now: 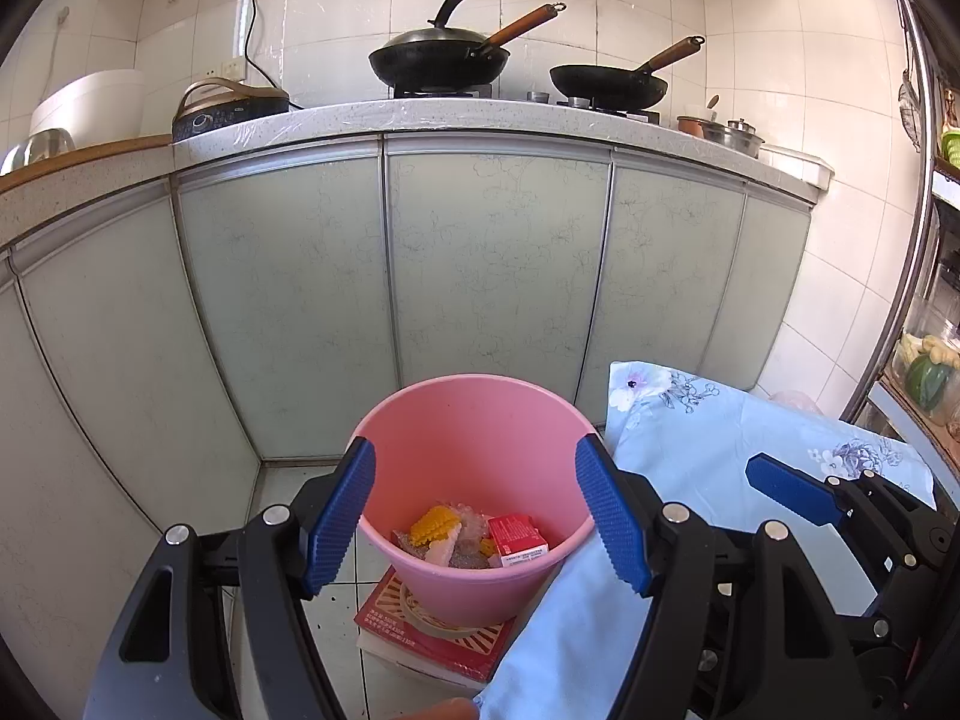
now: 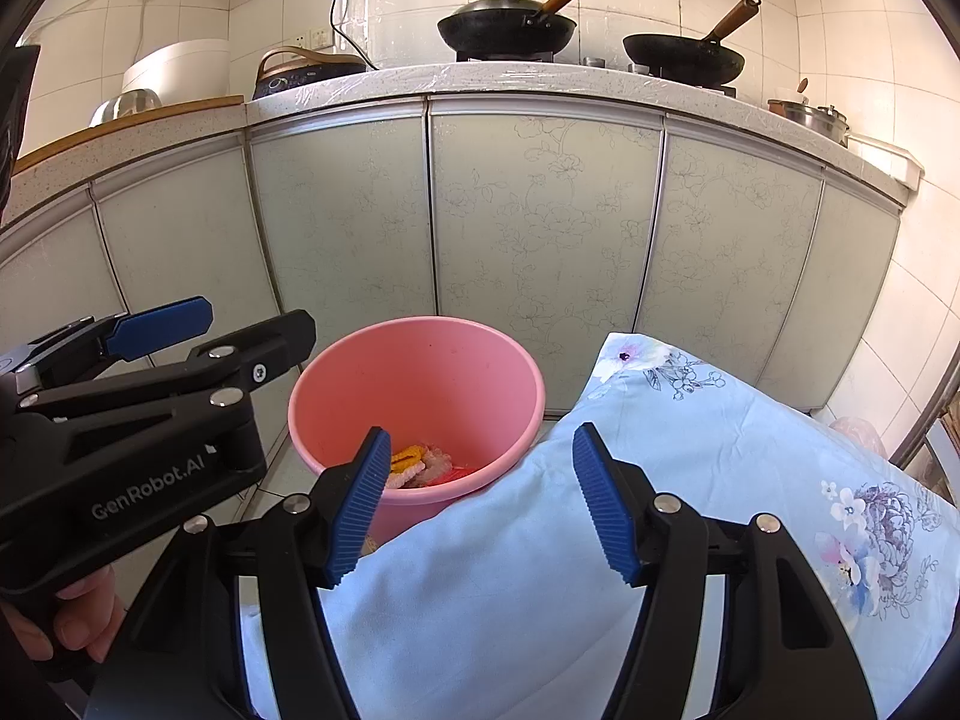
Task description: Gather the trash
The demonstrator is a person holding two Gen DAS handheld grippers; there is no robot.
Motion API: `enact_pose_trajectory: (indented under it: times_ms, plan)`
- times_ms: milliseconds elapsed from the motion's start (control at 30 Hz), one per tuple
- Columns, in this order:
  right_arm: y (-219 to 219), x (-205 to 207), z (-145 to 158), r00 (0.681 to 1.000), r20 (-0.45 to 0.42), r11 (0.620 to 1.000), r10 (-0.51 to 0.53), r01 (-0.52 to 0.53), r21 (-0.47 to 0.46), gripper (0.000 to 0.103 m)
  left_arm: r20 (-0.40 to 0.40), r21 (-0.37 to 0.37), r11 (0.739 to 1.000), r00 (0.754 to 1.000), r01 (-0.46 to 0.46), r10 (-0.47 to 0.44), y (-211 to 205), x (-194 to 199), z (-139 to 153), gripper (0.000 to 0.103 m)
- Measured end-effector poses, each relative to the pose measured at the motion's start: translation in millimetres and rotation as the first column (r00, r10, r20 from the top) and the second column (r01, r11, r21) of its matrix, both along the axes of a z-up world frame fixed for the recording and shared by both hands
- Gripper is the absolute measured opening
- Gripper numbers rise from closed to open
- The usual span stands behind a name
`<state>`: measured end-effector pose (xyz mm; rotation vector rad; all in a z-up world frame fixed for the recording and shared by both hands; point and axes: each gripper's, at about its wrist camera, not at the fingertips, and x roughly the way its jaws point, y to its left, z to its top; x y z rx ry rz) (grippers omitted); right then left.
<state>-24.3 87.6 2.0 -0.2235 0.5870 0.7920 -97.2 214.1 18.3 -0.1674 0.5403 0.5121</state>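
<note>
A pink bucket [image 1: 474, 438] stands on the floor in front of the cabinets; it also shows in the right wrist view [image 2: 420, 384]. Inside lie trash pieces: a yellow corn-like piece [image 1: 435, 523], a red carton [image 1: 517, 539] and clear wrappers. My left gripper [image 1: 480, 510] is open and empty, held above the bucket's near rim. My right gripper [image 2: 480, 498] is open and empty, over the edge of the blue floral tablecloth [image 2: 690, 480], just right of the bucket. The left gripper shows at the left of the right wrist view [image 2: 198, 324].
The bucket rests on a red box [image 1: 432, 636] on the tiled floor. Pale cabinet doors [image 1: 498, 264] rise behind it, topped by a counter with two black woks [image 1: 438, 57] and a rice cooker [image 1: 90, 102]. A shelf rack [image 1: 936, 300] stands at right.
</note>
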Motion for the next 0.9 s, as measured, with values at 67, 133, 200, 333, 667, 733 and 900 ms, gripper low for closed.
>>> enact_pose_trajectory:
  times_ms: [67,133,200,333,667,733,900]
  plan:
    - [0.0,0.0,0.0,1.000,0.000,1.000,0.000,0.000,0.000,0.064,-0.002,-0.002,1.000,1.000,0.000,0.000,0.4,0.1,-0.6,0.069]
    - [-0.3,0.1,0.0,1.000,0.000,1.000,0.000,0.000,0.000,0.064,-0.003,0.000,1.000,1.000,0.000,0.000,0.8,0.6,-1.0,0.069]
    - [-0.8,0.3,0.1,1.000,-0.001,1.000,0.000,0.000,0.001,0.064,-0.004,-0.001,1.000,1.000,0.002,-0.002,1.1,0.6,-1.0,0.069]
    - [-0.3,0.2,-0.1,1.000,0.000,1.000,0.001,-0.001,0.000,0.064,-0.004,-0.001,1.000,1.000,0.001,-0.001,1.2,0.5,-1.0,0.069]
    - [-0.3,0.2,-0.1,1.000,0.000,1.000,0.000,0.000,0.000,0.064,-0.008,0.001,1.000,1.000,0.003,-0.003,0.5,1.4,-1.3,0.069]
    - [-0.5,0.2,-0.1,1.000,0.000,1.000,0.000,0.000,0.000,0.064,-0.009,0.001,1.000,1.000,0.004,-0.004,0.9,1.7,-1.5,0.069]
    - [-1.1,0.3,0.1,1.000,0.001,1.000,0.000,0.000,0.001,0.064,-0.009,0.003,1.000,1.000,0.003,-0.003,1.0,2.0,-1.3,0.069]
